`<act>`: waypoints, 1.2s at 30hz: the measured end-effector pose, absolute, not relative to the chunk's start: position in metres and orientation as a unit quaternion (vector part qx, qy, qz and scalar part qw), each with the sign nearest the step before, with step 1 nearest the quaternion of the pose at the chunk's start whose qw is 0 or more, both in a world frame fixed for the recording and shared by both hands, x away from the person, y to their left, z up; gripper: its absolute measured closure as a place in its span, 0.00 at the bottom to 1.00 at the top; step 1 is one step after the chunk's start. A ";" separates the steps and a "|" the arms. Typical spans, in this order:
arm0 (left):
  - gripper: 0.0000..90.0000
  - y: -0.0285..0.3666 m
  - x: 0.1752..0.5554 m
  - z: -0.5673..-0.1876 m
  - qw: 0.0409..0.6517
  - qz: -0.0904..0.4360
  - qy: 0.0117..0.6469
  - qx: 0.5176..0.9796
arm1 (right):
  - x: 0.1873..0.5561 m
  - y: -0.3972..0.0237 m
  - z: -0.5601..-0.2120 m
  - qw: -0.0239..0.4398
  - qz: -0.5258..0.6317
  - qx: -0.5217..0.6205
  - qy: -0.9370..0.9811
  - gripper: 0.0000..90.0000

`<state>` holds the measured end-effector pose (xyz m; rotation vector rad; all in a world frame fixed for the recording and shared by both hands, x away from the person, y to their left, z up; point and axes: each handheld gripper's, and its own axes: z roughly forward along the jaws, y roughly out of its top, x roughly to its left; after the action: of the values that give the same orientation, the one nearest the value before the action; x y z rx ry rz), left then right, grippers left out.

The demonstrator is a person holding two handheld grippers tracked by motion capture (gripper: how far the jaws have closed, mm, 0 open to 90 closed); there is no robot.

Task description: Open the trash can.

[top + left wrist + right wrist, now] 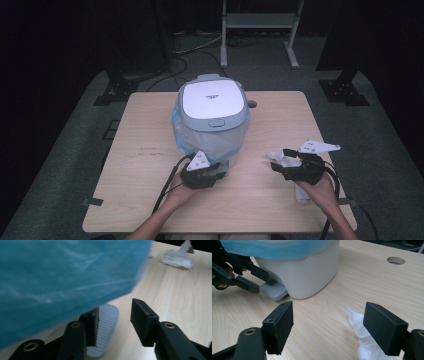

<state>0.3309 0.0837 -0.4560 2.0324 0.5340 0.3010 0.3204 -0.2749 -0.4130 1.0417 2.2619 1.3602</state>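
High view: left tongs (pixel 220 172) sit at the pedal (pixel 105 332) of the lidded bin (pixel 212 107) mid-counter (pixel 140 200), jaws apart around it, not pinching. Best press the pedal straight down; right tongs (pixel 282 161) gape empty over crumpled tissue (pixel 364 340).

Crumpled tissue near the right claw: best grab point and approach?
Pinch the raised, bunched middle of the crumpled tissue, coming down from above with the right claw, one jaw on each side. It lies loose and low on the table, so its flat edges give little to catch. The jaws stand open, already astride it.
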 end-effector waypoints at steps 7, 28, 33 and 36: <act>0.80 0.082 0.335 -0.464 0.472 0.144 0.244 0.835 | 0.320 -0.276 -0.414 0.152 0.473 0.366 0.787 0.25; 0.79 0.080 0.335 -0.473 0.466 0.165 0.254 0.831 | 0.324 -0.293 -0.419 0.153 0.459 0.391 0.783 0.25; 0.82 0.079 0.333 -0.475 0.466 0.166 0.253 0.831 | 0.329 -0.300 -0.423 0.147 0.442 0.409 0.784 0.25; 0.82 0.079 0.335 -0.476 0.461 0.163 0.250 0.836 | 0.332 -0.302 -0.426 0.146 0.428 0.413 0.790 0.24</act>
<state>0.3349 0.0789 -0.4761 2.0561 0.6143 0.4003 0.3324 -0.3019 -0.4260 1.1901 2.2761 1.2337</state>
